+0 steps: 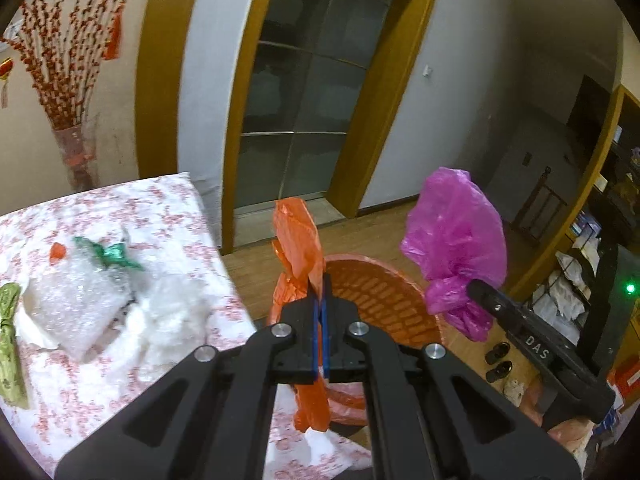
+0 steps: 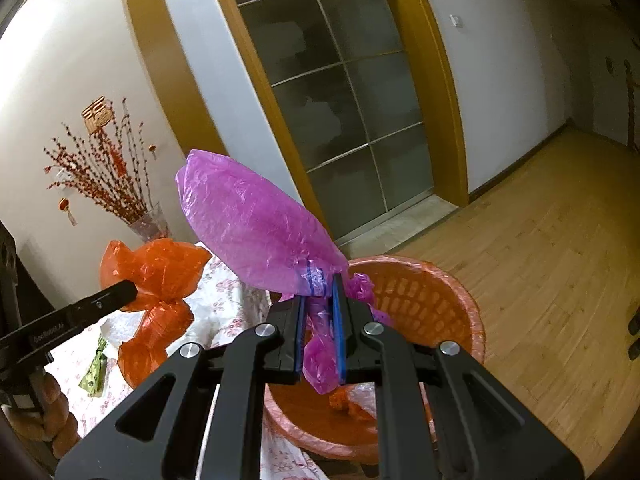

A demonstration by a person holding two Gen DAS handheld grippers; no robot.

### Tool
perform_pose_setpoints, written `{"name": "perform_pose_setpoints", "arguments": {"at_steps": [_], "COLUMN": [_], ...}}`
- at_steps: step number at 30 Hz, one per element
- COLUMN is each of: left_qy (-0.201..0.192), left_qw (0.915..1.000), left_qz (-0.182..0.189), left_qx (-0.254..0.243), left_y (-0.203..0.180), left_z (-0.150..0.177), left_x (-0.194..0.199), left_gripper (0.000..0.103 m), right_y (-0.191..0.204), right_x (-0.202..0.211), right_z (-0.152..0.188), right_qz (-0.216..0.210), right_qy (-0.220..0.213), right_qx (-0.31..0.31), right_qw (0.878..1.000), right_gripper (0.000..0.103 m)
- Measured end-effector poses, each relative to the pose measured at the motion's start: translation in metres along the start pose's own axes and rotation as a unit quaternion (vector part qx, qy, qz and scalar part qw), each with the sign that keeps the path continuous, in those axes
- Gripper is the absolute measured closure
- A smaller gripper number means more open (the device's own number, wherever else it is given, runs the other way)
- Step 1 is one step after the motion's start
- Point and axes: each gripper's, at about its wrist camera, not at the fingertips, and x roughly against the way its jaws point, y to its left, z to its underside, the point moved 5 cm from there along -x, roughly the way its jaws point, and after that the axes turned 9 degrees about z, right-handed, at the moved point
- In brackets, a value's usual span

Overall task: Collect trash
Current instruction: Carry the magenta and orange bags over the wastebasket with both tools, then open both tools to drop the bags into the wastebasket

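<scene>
My left gripper (image 1: 322,280) is shut on an orange plastic bag (image 1: 298,236), held above the near rim of the orange bin (image 1: 384,288). My right gripper (image 2: 322,280) is shut on a purple plastic bag (image 2: 248,216), held over the same bin (image 2: 432,304). The purple bag also shows in the left wrist view (image 1: 456,236), right of the bin. The orange bag shows in the right wrist view (image 2: 156,268), left of the bin. Some orange scrap (image 2: 344,402) lies inside the bin.
A table with a floral cloth (image 1: 168,216) stands left of the bin. On it lie bubble wrap (image 1: 76,296), white plastic (image 1: 172,312), a green ribbon scrap (image 1: 114,254) and a green wrapper (image 1: 10,340). A vase of red branches (image 1: 72,148), glass door (image 1: 304,92) and shelves (image 1: 580,264) stand around.
</scene>
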Motion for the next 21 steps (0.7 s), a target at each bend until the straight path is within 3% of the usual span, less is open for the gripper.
{"name": "perform_pose_setpoints", "arguments": {"at_steps": [21], "left_qy": [0.032], "left_qw": [0.9987], "left_qz": [0.037], "left_qx": [-0.015], "left_y": [-0.046], "left_z": [0.009], "left_x": [-0.054], "left_gripper": [0.100], "right_y": [-0.033], "right_x": [-0.016], "right_z": [-0.004], "right_qz": [0.011], "right_qy": [0.009], "right_qx": [-0.040], "right_qw": [0.999], "right_gripper": [0.091]}}
